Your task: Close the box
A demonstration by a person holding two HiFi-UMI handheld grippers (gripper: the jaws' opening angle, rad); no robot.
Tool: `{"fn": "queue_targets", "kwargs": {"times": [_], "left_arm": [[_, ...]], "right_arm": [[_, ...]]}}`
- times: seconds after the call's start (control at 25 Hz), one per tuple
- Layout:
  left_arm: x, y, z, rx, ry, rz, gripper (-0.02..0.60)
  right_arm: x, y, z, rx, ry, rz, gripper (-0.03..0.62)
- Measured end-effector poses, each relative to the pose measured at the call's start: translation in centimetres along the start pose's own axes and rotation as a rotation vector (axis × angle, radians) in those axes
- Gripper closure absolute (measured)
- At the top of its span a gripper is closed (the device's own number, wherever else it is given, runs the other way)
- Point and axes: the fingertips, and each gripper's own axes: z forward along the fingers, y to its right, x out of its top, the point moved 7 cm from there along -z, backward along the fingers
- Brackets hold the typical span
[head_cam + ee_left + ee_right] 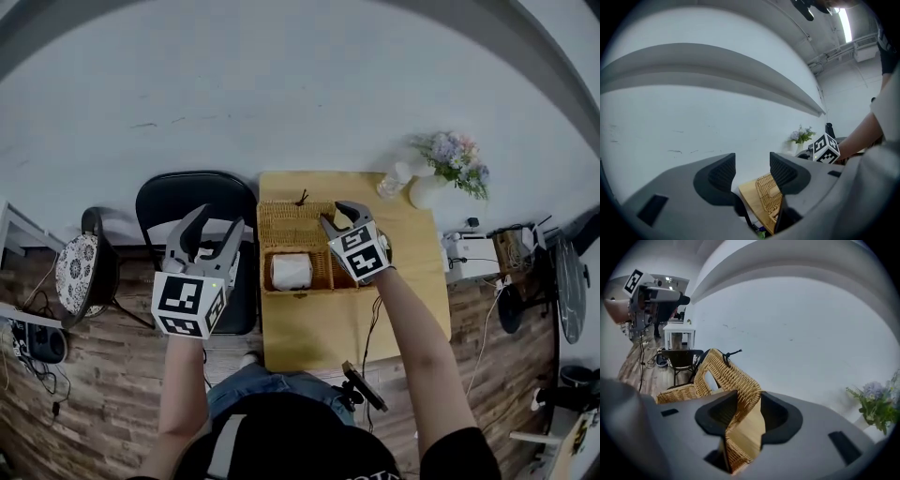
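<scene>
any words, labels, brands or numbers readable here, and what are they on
none: no words, numbers or brands can be read.
left gripper cube: black-and-white square markers, patterns, no letters.
right gripper cube: the same.
wicker box, lid: no label shows.
patterned board at the lower right edge: too small to read.

Wooden table (pixel 323 333) carries a wicker box (pixel 281 225) and a white vase (pixel 427 191) of flowers (pixel 457 159)

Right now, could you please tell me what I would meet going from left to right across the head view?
In order: round patterned seat cushion → left claw → woven wicker box → white vase of pastel flowers.
</scene>
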Motion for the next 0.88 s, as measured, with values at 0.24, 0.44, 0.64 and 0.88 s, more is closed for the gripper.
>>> {"fn": "queue_targets", "kwargs": {"times": [0.24, 0.44, 0.64, 0.88], "left_arm": [[1.1, -0.4, -0.3, -0.015, 0.025, 0.003, 0.347], [1.8, -0.1, -0.2, -0.033, 0.049, 0.014, 0.347], [2.3, 0.4, -0.3, -0.064, 0.068, 0.022, 0.347], [2.4, 0.6, -0.6, -0.084, 0.083, 0.011, 0.347]], "right_arm": [[-0.1, -1.1, -1.6, -0.057, -0.026, -0.098, 0.443], [-0.1, -1.7, -3.3, -0.058, -0.041, -0.12, 0.477], [-0.3, -2.2, -4.8, -0.017, -0.078, -0.13, 0.511], [-0.8, -3.0, -6.3, 0.1, -0.163, -0.131, 0.533]]}}
